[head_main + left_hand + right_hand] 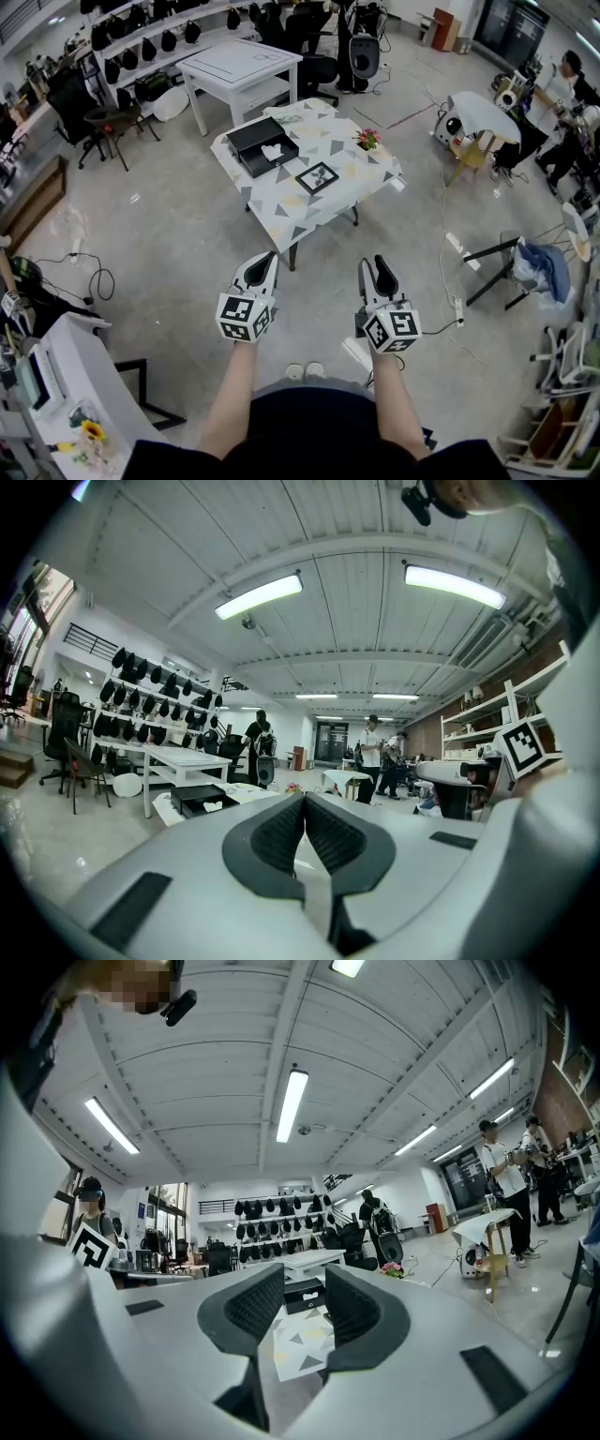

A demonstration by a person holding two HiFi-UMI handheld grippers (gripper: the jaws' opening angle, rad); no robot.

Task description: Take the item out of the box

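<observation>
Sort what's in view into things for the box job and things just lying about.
For the job:
box
white item inside it
patterned table under it
left gripper, shut
right gripper, open and empty

Lying about:
marker card
flower pot
white table behind

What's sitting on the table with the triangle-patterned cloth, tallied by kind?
Black box: 1
White item inside the box: 1
Square marker card: 1
Potted plant with pink flowers: 1
Total: 4
</observation>
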